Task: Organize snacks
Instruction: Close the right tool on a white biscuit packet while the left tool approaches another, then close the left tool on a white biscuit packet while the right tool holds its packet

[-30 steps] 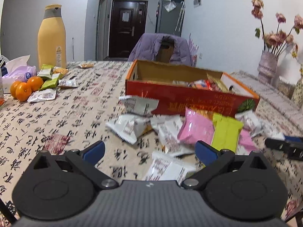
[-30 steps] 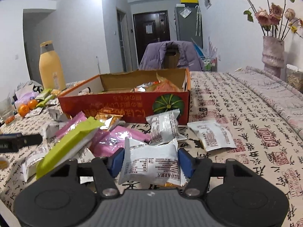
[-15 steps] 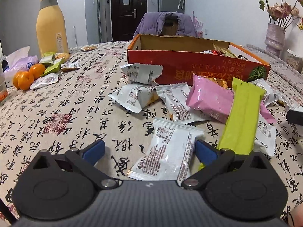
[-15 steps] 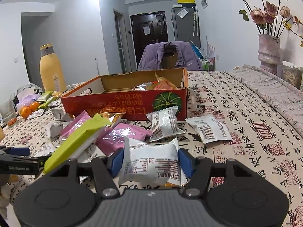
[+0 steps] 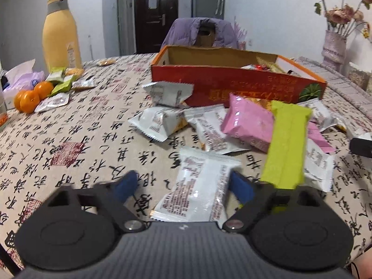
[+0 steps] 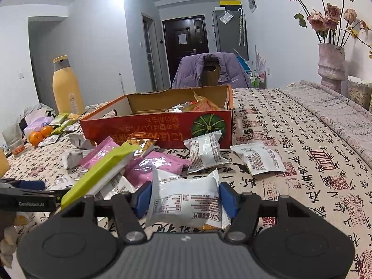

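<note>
Left gripper [image 5: 183, 183] fingers half-wide, just been closing around white packet [image 5: 200, 186], right pad touching, left apart; its long axis runs near-far. Right gripper [image 6: 183, 197] clamps another white packet [image 6: 186, 202]. Box [image 5: 232, 88] far.

A: Walls [image 6: 100, 46] pale grey-white, evenly lit. Dark door [image 6: 184, 44] at far end of hallway.
B: Noted. Grey fridge [image 6: 229, 30] right of door. Chair [image 6: 210, 73] draped in purple jacket behind desk [image 6: 302, 139]; calligraphy-print cloth over it. Vase [image 6: 331, 66] of dried roses against right wall.
</note>
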A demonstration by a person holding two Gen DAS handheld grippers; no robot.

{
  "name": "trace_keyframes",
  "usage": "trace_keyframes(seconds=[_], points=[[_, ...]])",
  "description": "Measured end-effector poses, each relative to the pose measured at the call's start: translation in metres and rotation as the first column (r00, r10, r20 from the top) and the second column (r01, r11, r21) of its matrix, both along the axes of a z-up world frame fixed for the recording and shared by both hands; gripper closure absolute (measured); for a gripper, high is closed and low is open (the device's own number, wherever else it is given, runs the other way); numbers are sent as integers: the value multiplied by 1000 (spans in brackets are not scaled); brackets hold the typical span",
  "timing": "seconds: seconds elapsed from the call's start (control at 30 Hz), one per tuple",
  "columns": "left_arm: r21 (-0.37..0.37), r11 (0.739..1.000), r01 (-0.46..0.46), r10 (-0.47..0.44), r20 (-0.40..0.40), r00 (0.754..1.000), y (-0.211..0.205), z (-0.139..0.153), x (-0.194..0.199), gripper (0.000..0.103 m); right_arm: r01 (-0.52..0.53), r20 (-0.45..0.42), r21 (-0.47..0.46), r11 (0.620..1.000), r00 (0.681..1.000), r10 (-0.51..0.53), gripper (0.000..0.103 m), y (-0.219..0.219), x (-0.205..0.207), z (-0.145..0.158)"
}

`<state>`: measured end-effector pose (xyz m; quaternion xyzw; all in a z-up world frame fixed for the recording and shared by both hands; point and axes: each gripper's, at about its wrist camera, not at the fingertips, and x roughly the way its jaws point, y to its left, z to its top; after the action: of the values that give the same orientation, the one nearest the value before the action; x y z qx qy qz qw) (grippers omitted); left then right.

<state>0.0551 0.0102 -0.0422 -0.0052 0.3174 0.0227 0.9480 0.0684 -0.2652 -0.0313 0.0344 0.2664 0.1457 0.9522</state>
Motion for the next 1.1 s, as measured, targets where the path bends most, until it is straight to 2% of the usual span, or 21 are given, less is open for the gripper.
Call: trace_keyframes(seconds=[0.07, 0.1, 0.17, 0.37, 0.63, 1.1], points=[[1, 1000, 6, -7, 12, 1000, -1, 1, -2, 49, -1, 1, 0, 1000, 1000, 1, 41, 0, -1, 0], [-2, 1000, 14, -14, 17, 1000, -2, 2, -3, 57, -2, 1, 1, 1000, 1000, 2, 41, 0, -1, 0], [-7, 1000, 19, -19, 22, 1000, -2, 3, -4, 61, -5, 1, 2, 1000, 1000, 5, 41, 0, -1, 0], [-9, 1000, 26, -26, 47, 999, -1, 7, -9, 62, -12, 2, 2, 1000, 1000, 12, 41, 2, -1, 1], [-19, 999, 32, -30, 117, 993, -3, 28, -10, 62, -25, 19, 1, 1000, 999, 25, 41, 8, 4, 5], [-51, 997, 50, -39, 200, 979, -6, 64, 32, 62, -32, 89, 1, 999, 996, 31, 41, 21, 42, 27]])
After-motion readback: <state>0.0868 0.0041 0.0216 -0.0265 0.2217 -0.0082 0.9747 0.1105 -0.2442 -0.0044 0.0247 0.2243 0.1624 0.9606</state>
